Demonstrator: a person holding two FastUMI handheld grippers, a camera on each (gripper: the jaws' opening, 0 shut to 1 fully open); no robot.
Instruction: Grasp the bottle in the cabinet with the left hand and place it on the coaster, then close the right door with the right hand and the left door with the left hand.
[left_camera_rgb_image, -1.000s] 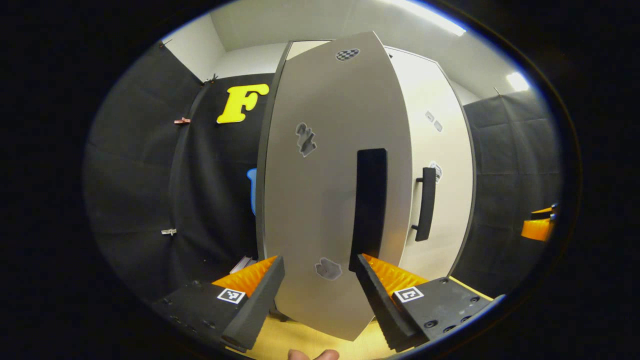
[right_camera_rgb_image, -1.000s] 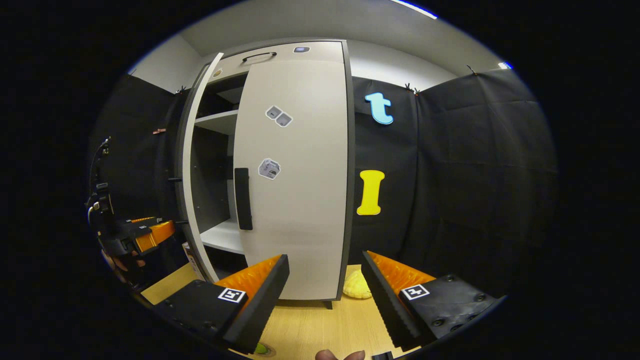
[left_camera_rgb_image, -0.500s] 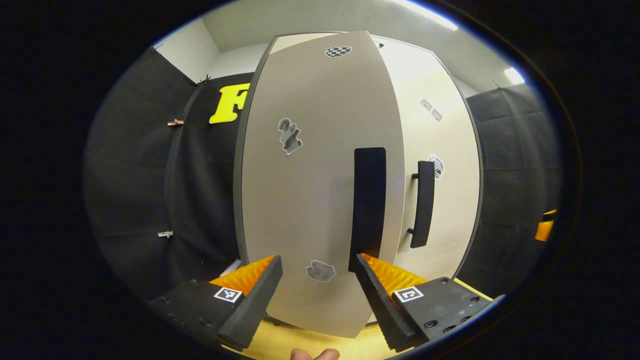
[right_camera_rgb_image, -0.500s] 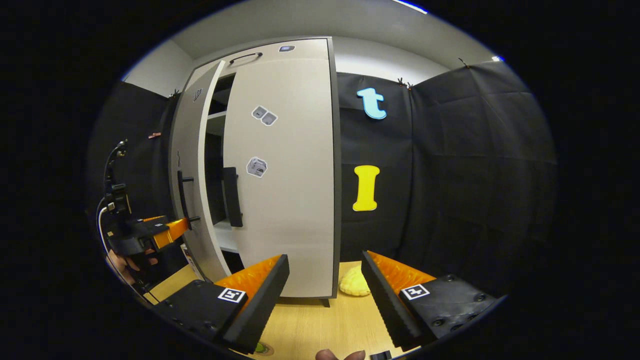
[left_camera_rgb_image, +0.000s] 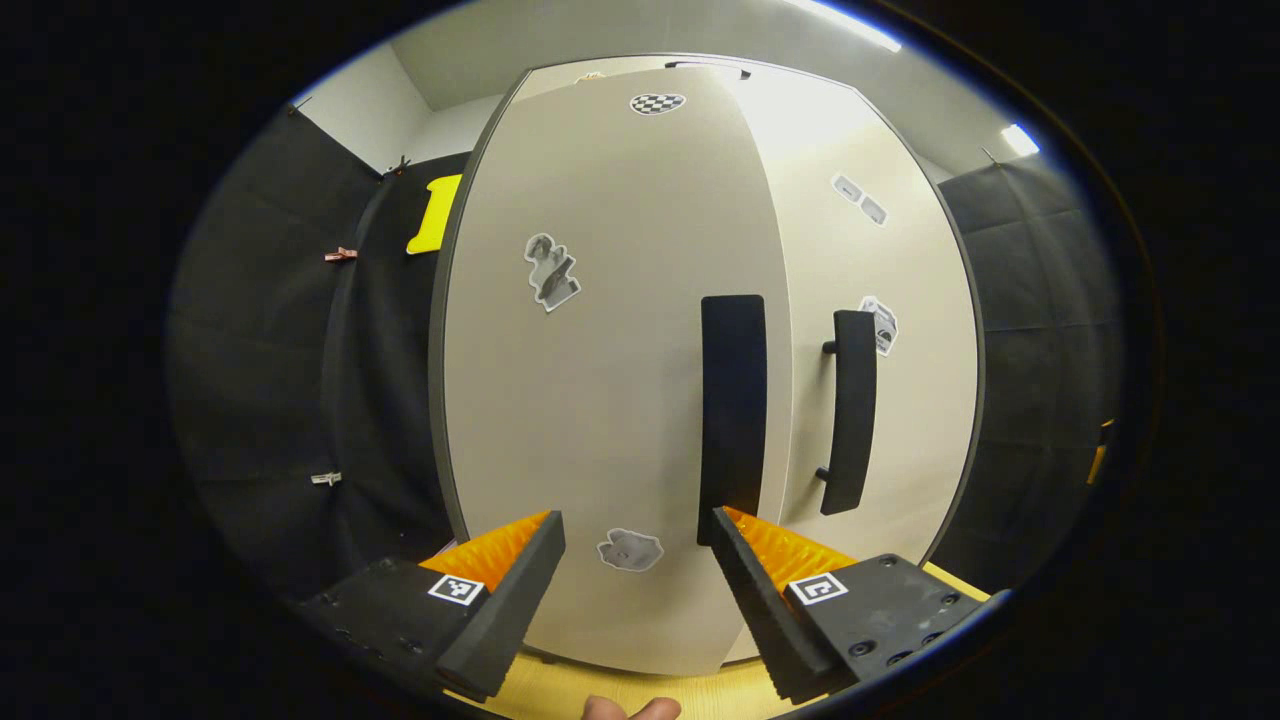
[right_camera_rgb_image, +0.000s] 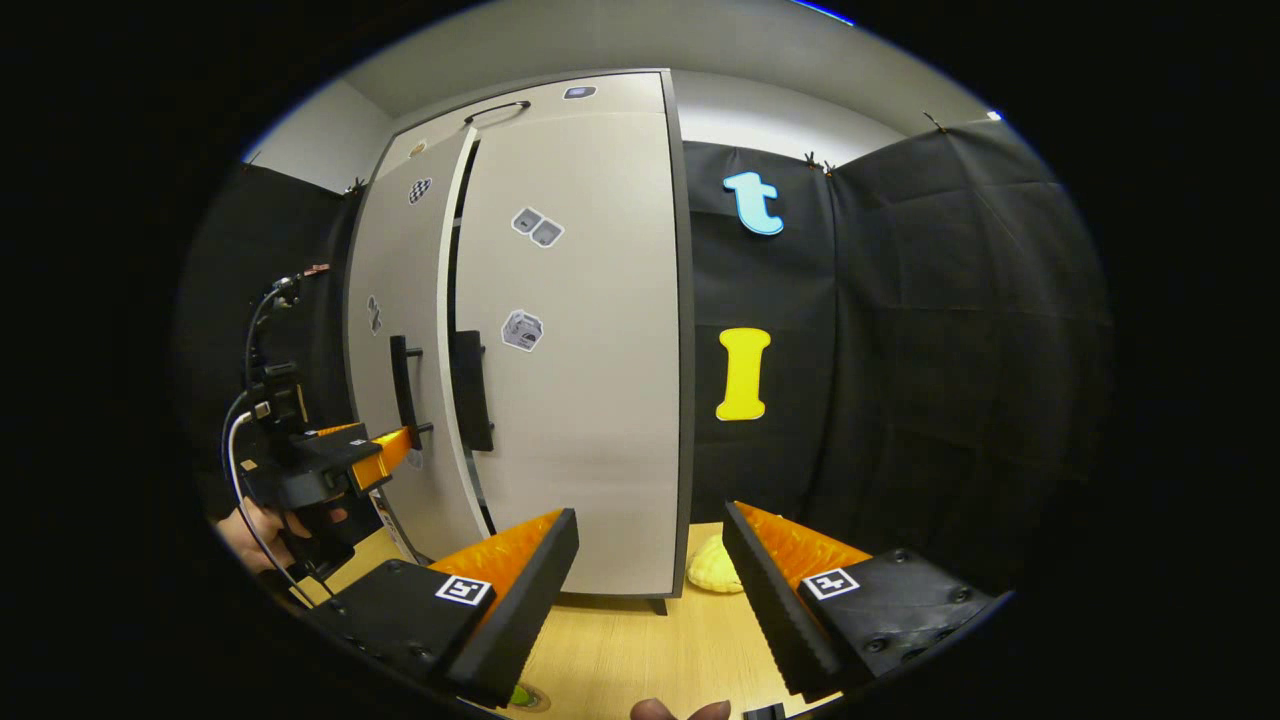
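Cabinet stands on the wooden counter, at the booth's black cloth wall. Right door sits flush with the cabinet frame. Left door almost shut: in the right gripper view a narrow dark gap shows between the two doors, widest toward the top. Both doors carry small grey stickers; the left door also has a checkered one near its top edge.

Left gripper faces the left door close up, fingers spread wide, nothing between them. Its right finger tip sits right at the lower end of the left door handle; can't tell whether it touches. Right door handle is just beside it, across the door seam. In the right gripper view the left gripper is seen from the side, tip up against the left door near its handle, a hand holding it from below, cable looping above it.

Right gripper hangs back from the cabinet, well apart from the doors, fingers wide, holding nothing.

Yellow lumpy object lies on the counter at the cabinet's right bottom corner. A green-centred disc peeks out at the counter's near edge below the right gripper's left finger; too cut off to identify. Bottle and coaster: can't place them from these views.
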